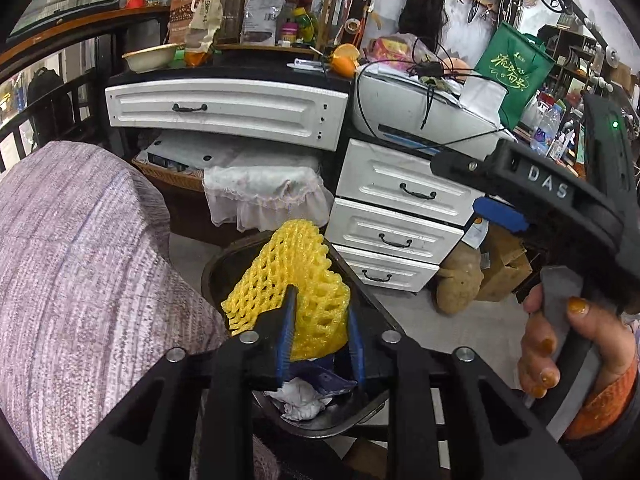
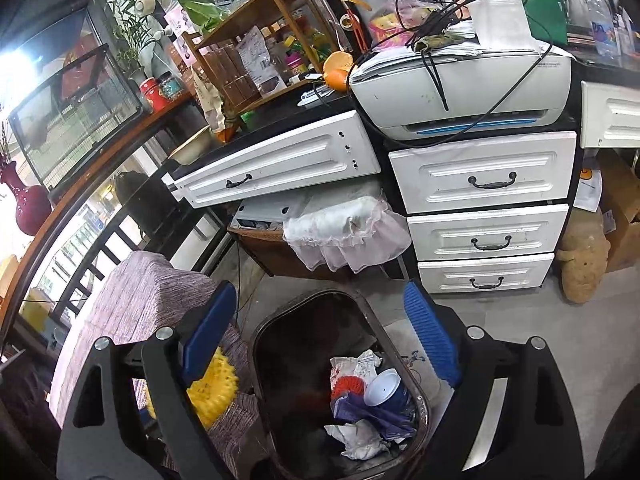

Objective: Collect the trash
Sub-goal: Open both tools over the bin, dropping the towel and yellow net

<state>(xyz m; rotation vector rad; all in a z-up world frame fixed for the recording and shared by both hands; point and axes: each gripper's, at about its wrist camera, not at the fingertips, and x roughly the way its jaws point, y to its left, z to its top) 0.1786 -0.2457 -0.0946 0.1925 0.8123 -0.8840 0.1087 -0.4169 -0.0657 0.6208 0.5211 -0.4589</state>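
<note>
Left hand-held gripper (image 1: 320,320): blue pads clamped on yellow foam fruit net (image 1: 296,280), held over the mouth of the dark trash bin (image 1: 224,264).
Right hand-held gripper (image 2: 320,344): fingers wide apart, nothing between them, hovering above the same trash bin (image 2: 280,320).
Net position: pinched at its lower half, upper part standing free above the fingers; in the right wrist view only a yellow edge (image 2: 212,392) peeks out behind the left finger, over the bin's left side next to the purple woven cushion (image 2: 152,288).
Net look: bright yellow, open diamond mesh, soft and springy, folded into a rough cone, squashed where gripped.
Bin contents: crumpled white tissue (image 2: 360,436), white cup lid (image 2: 384,388), dark blue wrapper (image 2: 372,408), a red-and-white scrap (image 2: 348,380).
Risk, drop point: net sits near the bin's left rim, so release here may let it land on the cushion or the floor.
Risk, material: foam is light and elastic, may spring out, cling to a ribbed pad, or rest on the rim instead of falling in.
Risk, crowding: both tools close over one opening, so a bump between them seems possible.
Surroundings: white drawer unit (image 2: 484,216) and printer (image 2: 460,92) beyond the bin, uninvolved.
</note>
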